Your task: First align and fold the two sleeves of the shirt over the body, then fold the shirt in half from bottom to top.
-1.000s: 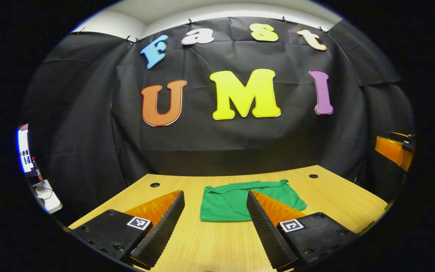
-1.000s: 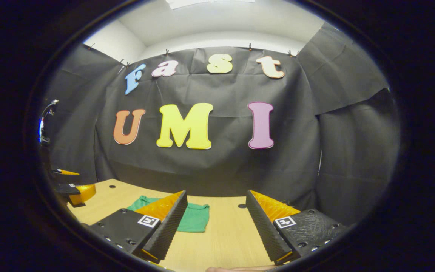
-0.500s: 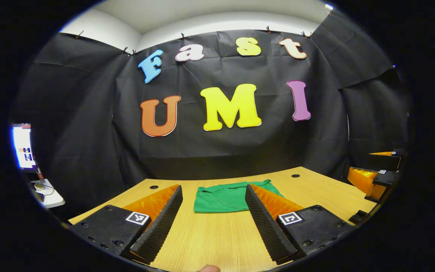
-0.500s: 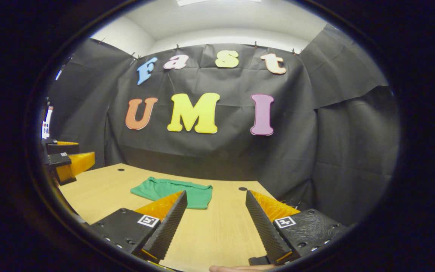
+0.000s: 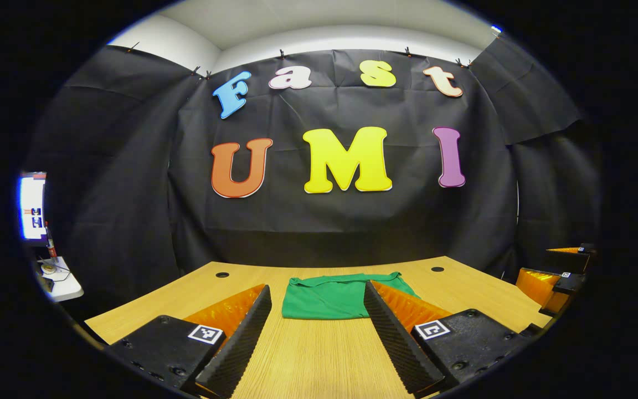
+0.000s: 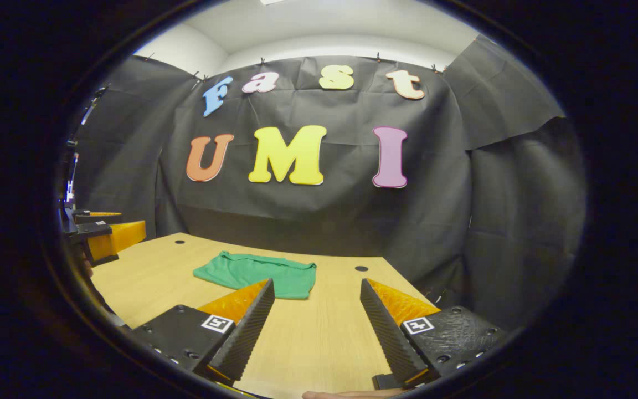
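Note:
A green shirt (image 5: 327, 296) lies folded into a compact rectangle on the wooden table (image 5: 308, 354), toward its far side. My left gripper (image 5: 317, 292) is open above the table's near part, well short of the shirt, nothing between its fingers. In the right gripper view the same shirt (image 6: 255, 274) lies ahead and to the left. My right gripper (image 6: 316, 284) is open too, holding nothing, short of the shirt and to its right. The right gripper (image 5: 551, 277) shows at the right edge of the left gripper view; the left gripper (image 6: 106, 235) shows at the left edge of the right gripper view.
The table (image 6: 324, 332) has small round holes (image 5: 222, 274) near its far corners. Black cloth hangs right behind the table's far edge. A lit screen (image 5: 32, 208) and a small white stand (image 5: 58, 282) sit off the table's left side.
Both grippers have drawn back from the shirt and stayed open. The shirt looks smaller and farther in the left gripper view, and the right gripper view has swung to show more table.

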### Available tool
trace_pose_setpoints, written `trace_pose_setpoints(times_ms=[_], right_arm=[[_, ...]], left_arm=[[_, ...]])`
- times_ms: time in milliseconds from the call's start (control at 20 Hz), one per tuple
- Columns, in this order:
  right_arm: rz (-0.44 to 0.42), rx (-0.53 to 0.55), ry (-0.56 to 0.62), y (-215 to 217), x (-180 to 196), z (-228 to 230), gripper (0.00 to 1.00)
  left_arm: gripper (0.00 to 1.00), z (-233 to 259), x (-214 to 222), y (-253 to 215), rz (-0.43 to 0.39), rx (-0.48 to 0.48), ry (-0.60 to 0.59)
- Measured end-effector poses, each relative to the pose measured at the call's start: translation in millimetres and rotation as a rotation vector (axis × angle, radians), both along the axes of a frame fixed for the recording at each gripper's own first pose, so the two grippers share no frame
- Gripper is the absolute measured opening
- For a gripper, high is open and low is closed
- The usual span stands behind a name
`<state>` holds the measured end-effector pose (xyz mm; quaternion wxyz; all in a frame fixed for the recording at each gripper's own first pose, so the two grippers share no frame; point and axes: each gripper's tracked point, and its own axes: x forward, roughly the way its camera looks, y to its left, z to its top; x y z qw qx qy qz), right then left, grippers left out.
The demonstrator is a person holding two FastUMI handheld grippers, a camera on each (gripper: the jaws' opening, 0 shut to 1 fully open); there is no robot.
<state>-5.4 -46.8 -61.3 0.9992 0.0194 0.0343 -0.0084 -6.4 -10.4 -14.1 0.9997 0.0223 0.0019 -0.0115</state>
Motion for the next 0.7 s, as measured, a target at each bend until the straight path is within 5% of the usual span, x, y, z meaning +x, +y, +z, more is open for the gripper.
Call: trace_pose_setpoints(times_ms=[700], right_arm=[[0.036, 0.018, 0.021, 7.6, 0.7, -8.6, 0.93]], left_arm=[[1.00, -8.4, 3.9, -13.1, -0.032, -0.003, 0.012]])
